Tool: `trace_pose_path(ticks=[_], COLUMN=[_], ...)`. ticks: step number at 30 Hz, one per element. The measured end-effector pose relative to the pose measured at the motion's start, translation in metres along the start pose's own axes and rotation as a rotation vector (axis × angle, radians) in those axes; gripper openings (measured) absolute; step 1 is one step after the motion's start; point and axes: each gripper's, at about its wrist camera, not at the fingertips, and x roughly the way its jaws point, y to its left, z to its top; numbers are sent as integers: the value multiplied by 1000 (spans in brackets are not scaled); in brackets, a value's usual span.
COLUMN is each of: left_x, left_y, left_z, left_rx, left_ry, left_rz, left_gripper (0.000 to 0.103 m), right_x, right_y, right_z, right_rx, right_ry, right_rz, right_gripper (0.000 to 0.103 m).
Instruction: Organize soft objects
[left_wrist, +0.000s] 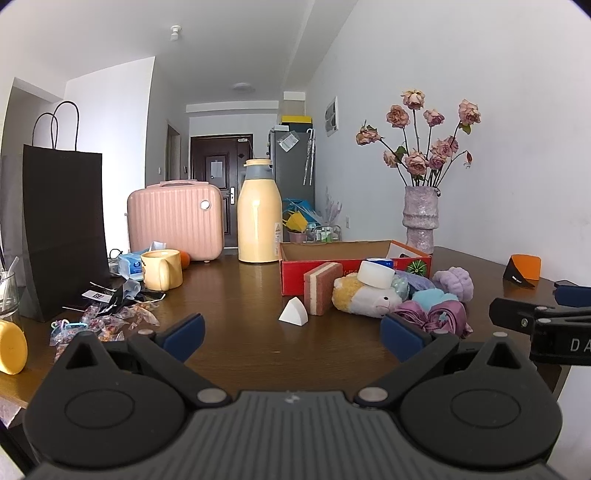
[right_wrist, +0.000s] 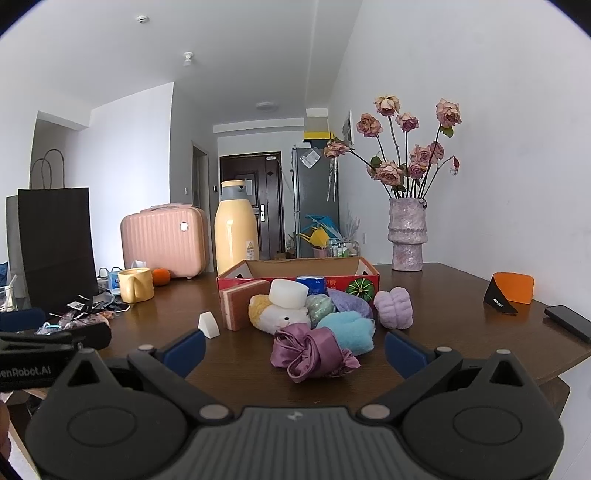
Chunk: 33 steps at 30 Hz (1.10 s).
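1. The dark brown wooden counter (right_wrist: 461, 332) carries everything; clutter sits at its far left and a heap of soft things lies centre-right, near both grippers.
2. The red open-topped cardboard box (right_wrist: 369, 277) stands just behind the heap. It looks like the likely place for the soft things, and it seems mostly empty, though little of its inside shows.
3. The left gripper (left_wrist: 291, 338) hovers low over bare counter with its jaws spread wide and nothing between them. The heap lies ahead and to its right.
4. The right gripper (right_wrist: 295, 349) also has its jaws spread and empty, and it faces the heap squarely.
5. The white and yellow plush toy (right_wrist: 275, 314) lies on its side in the heap, with a white foam cylinder (right_wrist: 289, 293) resting on top of it.
6. The pink and cream layered sponge block (right_wrist: 240, 306) stands upright at the heap's left edge, touching the plush toy.
7. The fluffy light-blue cloth (right_wrist: 349, 330) and the lilac knotted plush ball (right_wrist: 394, 307) lie on the right side.
8. The crumpled purple satin cloth (right_wrist: 306, 350) lies nearest, almost between the right jaws.
9. The small white foam wedge (right_wrist: 208, 324) stands apart at the left.
10. The step in hand appears to be the first pick: nothing is gripped yet. The next move likely calls for the right gripper to ease forward and down, then close on the bulk of the satin, because slippery folds could slide out of a shallow pinch.
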Motion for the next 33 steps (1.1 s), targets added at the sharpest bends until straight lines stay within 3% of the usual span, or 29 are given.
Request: trace_pose_path(ticks=[33], left_x=[4], left_y=[-2], left_z=[-3], left_rx=[14], left_ry=[11], left_rz=[-35], left_gripper=[103], right_x=[1], right_y=[1], right_z=[-3], right_rx=[-2], right_ry=[1], right_rz=[4], right_gripper=[103])
